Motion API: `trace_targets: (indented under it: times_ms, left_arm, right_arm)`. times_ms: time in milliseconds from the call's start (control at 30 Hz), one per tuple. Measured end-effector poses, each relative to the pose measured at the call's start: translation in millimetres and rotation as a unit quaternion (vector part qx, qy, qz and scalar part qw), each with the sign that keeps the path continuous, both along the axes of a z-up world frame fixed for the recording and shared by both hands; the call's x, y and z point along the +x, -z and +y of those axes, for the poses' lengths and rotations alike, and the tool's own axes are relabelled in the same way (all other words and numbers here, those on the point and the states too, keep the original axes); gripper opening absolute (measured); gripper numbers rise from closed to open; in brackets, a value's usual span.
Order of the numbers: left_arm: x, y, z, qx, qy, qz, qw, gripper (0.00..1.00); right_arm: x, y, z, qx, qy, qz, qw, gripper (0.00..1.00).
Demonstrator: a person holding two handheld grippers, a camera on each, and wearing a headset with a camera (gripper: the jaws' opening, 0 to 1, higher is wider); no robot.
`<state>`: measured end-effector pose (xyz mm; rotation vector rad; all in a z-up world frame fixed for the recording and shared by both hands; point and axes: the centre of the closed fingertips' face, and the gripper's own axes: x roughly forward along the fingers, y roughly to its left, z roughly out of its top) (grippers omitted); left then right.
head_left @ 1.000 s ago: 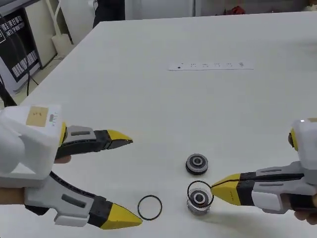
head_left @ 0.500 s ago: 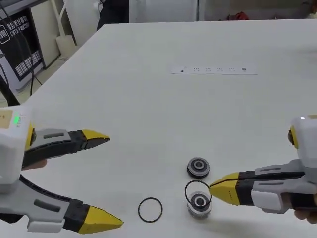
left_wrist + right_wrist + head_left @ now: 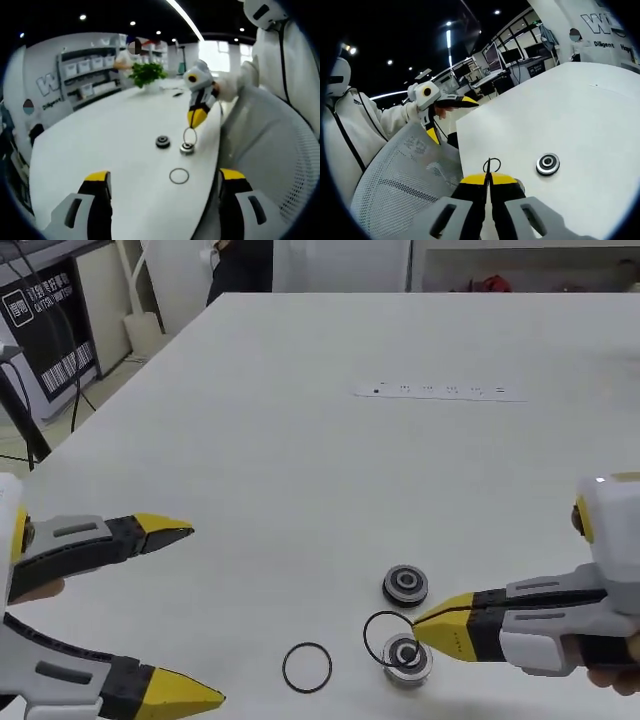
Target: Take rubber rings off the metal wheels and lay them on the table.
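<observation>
Right now my right tool (image 3: 418, 625) comes in from 3 o'clock in the head view, its yellow-tipped jaws pressed tight together on a thin black rubber ring (image 3: 368, 632). In the right gripper view the two jaws meet with no gap between them, and the ring stands as a narrow loop just past the tips. The ring hangs tilted from the tips, directly over a small silver metal wheel (image 3: 407, 658) that stands on the white tabletop (image 3: 300, 440). In the left gripper view the loop hangs nearly upright over that wheel. I cannot tell whether its lower edge touches the wheel.

At 12 o'clock of this wheel, just beside it, sits a second metal wheel with a dark outer rim (image 3: 405, 585), flat on the tabletop and apart from both tools. At 9 o'clock of the silver wheel, near but not touching, a loose black rubber ring (image 3: 307, 667) lies flat on the tabletop.

My left tool (image 3: 185, 615) reaches in from 8 o'clock of the head view with its jaws spread wide and nothing between them. It sits well apart from the wheels, and the loose ring lies at its 3 o'clock. Far up the tabletop, at 12 o'clock, lies a narrow white strip with small dark marks (image 3: 440, 391).
</observation>
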<state>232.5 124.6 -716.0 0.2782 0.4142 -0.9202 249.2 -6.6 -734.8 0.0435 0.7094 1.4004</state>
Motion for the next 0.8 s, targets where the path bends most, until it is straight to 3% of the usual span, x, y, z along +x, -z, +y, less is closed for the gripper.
trace_targets:
  times_ms: [300,800]
  left_arm:
    - [-11.3,8.4,1.8,-0.008,-0.012,0.01,0.9998,0.89]
    - [-14.2,10.9,9.1,-0.017,-0.038,0.009,0.9991,0.88]
  right_arm:
    - [-4.6,-3.0,8.0,-0.003,-0.019,-0.003,0.9998,0.0]
    - [-18.2,-6.2,27.2,-0.008,-0.06,-0.007,0.9982,0.0]
